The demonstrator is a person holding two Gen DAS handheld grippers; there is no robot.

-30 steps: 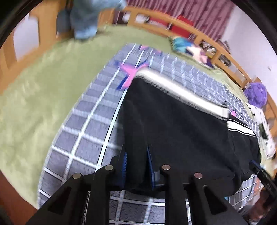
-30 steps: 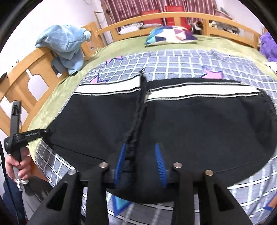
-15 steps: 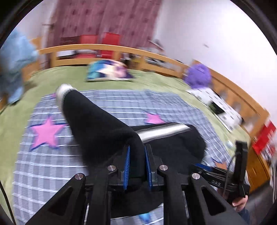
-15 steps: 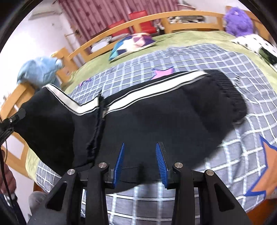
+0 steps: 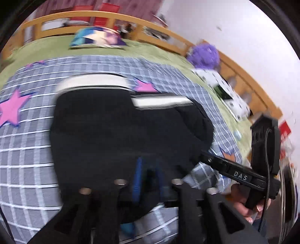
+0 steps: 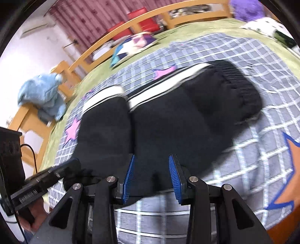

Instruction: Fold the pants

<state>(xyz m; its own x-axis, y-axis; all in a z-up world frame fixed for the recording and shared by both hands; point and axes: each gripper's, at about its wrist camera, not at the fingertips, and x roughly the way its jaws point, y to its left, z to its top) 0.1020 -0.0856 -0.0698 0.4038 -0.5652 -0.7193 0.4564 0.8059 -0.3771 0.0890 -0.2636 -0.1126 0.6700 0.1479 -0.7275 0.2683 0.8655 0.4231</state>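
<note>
Black pants (image 6: 168, 116) with white side stripes lie folded over on a grey checked blanket (image 6: 253, 62); they also show in the left wrist view (image 5: 120, 129). My left gripper (image 5: 148, 176) is shut on the near edge of the pants, with black cloth between its blue pads. My right gripper (image 6: 152, 177) is open, its blue pads apart over the near edge of the pants. The left gripper's body shows at the lower left of the right wrist view (image 6: 43, 178). The right gripper's body shows at the right of the left wrist view (image 5: 241, 174).
The blanket lies on a green bedspread (image 5: 50, 48) inside a wooden bed rail (image 6: 187, 16). A colourful pillow (image 5: 97, 37) lies at the far side. A purple plush (image 5: 204, 56) sits at the right. A blue garment (image 6: 41, 93) hangs on the left rail.
My left gripper has carried one end of the pants across and laid it over the other half. My right gripper has let go of the cloth and stands open.
</note>
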